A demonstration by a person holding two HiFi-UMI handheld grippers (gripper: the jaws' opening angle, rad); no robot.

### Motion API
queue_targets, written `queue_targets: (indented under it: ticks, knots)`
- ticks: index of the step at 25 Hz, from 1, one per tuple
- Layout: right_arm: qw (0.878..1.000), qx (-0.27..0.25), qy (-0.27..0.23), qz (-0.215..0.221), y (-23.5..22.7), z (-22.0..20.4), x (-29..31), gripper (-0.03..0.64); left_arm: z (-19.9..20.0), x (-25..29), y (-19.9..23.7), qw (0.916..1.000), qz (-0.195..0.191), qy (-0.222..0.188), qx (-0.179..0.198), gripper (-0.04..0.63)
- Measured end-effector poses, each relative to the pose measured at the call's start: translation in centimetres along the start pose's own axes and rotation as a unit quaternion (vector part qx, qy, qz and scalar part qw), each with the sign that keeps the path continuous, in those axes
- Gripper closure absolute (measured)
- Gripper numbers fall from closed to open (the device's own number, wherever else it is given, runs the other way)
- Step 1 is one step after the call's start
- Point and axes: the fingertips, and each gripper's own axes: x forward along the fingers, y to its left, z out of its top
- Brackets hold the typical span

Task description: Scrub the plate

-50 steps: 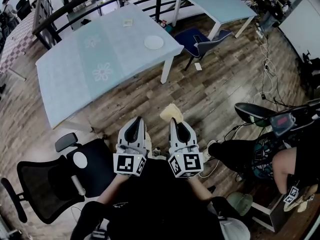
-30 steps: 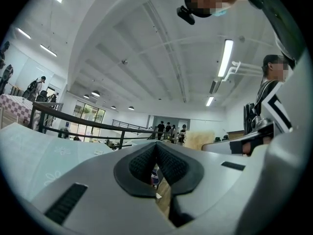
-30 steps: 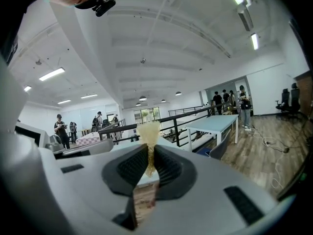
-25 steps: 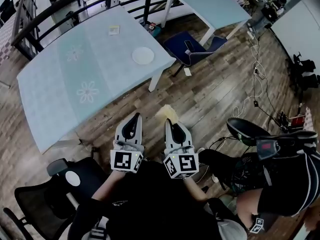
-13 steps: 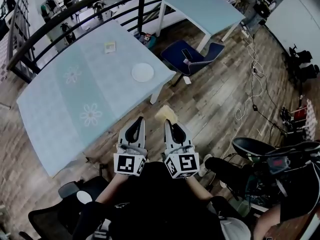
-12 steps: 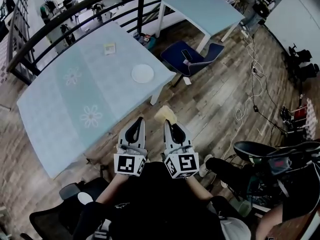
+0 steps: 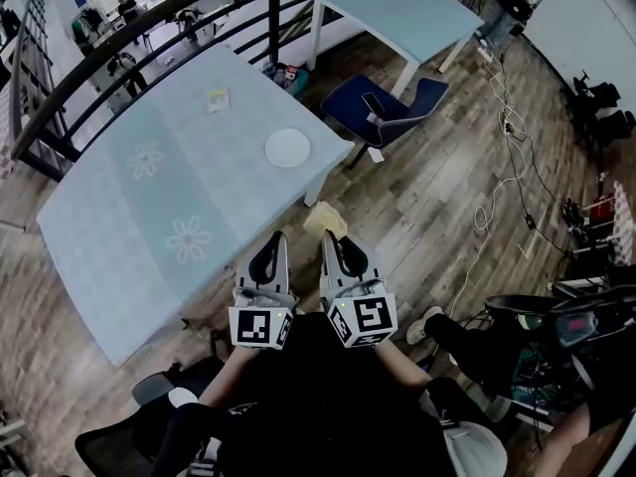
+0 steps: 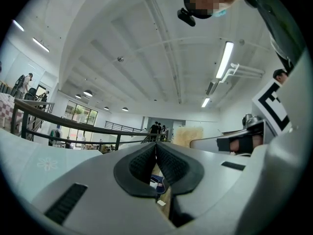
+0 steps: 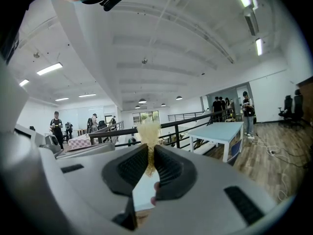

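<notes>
Holding both grippers low and tucked in close to the body, tips pointing forward, probably just for carrying them over to the table. Pinching a yellowish sponge (image 7: 324, 220) in the right gripper (image 7: 334, 238), jaws clamped on its lower part and leaving the fluffy end poking out past the tips, presumably for rubbing with. Running the left gripper (image 7: 268, 238) with jaws pressed together and nothing between them, likely saving it for steadying the plate later. Hovering over wooden floor (image 7: 427, 207) for now, not touching anything.

Further out, spotting the plate (image 7: 288, 148) lying flat on the pale blue table (image 7: 109, 217), near the corner on the right gripper's side and well apart from both tools. Guessing no scrubbing is happening yet and needing to close that gap first.

Past the plate, seeing a small card (image 7: 218, 100) on the same table, and a blue chair (image 7: 383, 102) parked off the corner.

Worrying a bit about that corner spot: risking a slide toward the edge by pushing with the sponge alone.
</notes>
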Motion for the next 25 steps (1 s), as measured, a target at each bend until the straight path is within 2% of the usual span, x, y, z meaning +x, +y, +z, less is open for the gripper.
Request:
queue_targets:
  ticks: [10,25]
  knots:
    - [0.999,-0.004,-0.005,0.052,0.7,1.1,5.2,0.572,0.5,2.1,3.3,0.9984,0.052,-0.005,0.02,0.581]
    - [0.995,0.001,0.02,0.103,-4.5,1.8,14.2,0.572,-1.1,10.7,5.8,0.9937,0.11,0.011,0.022,0.581]
